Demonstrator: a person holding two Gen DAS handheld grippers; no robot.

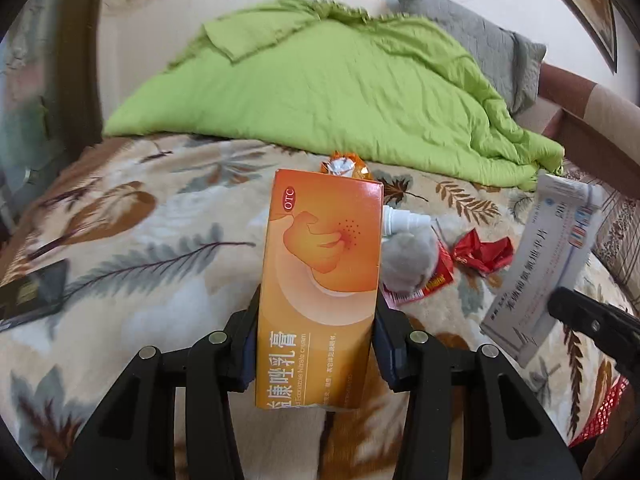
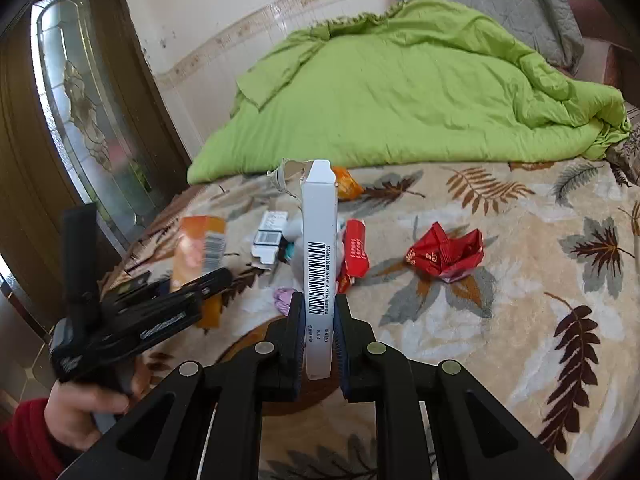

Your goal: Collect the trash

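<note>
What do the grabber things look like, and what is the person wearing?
Both grabbers, the left gripper and the right gripper, are black plastic with angled arms, round silver pins and dark blue ribbed pads. The left one has a black handle. The person wears a red sleeve.

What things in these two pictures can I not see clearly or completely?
- Orange box: blurred in the right wrist view; in the left wrist view the left gripper covers its sides.
- Orange wrapper: left wrist view, mostly behind that box.
- White bottle: both views, partly hidden by the held boxes.
- White box: right wrist view shows only its narrow edge; lower end inside the right gripper.
- Small purple item: right wrist view, too small to identify.
</note>
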